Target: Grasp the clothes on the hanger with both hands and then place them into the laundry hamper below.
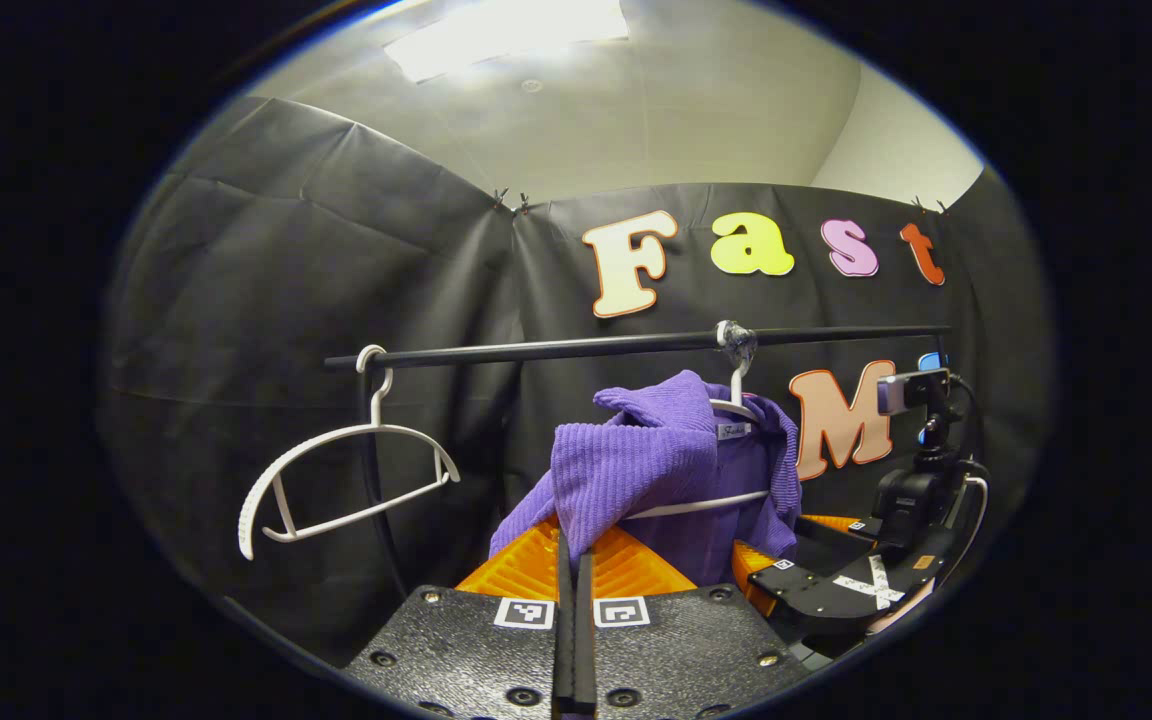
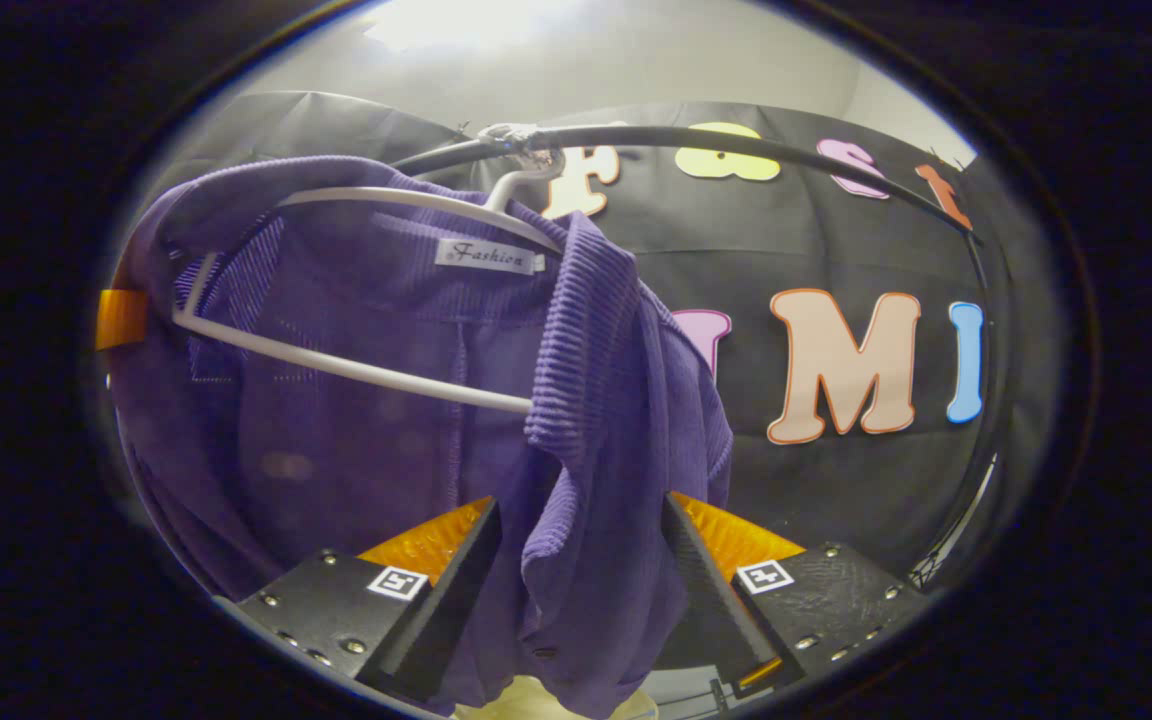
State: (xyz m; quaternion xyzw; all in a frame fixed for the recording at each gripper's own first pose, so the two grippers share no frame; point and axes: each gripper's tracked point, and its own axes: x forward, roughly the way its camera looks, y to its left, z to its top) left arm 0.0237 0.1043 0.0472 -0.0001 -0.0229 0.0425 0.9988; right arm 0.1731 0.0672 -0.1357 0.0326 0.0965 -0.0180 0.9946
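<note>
a purple sweater (image 1: pixel 656 470) hangs on a white hanger (image 2: pixel 366 375) from the black rail (image 1: pixel 636 345). the left gripper (image 1: pixel 573 560) has its fingers together, clamped on a fold of the knit. the right gripper (image 2: pixel 581 590) has its fingers apart around the hem. an empty hanger (image 1: pixel 336 480) hangs at nine o'clock of the sweater.

The purple garment (image 2: pixel 386 400) hides the hanger's (image 2: pixel 356 372) right end.

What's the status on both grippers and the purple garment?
Left gripper shut on purple garment. Right gripper open, straddling its hanging edge. Garment on white hanger, hooked to rail.
</note>
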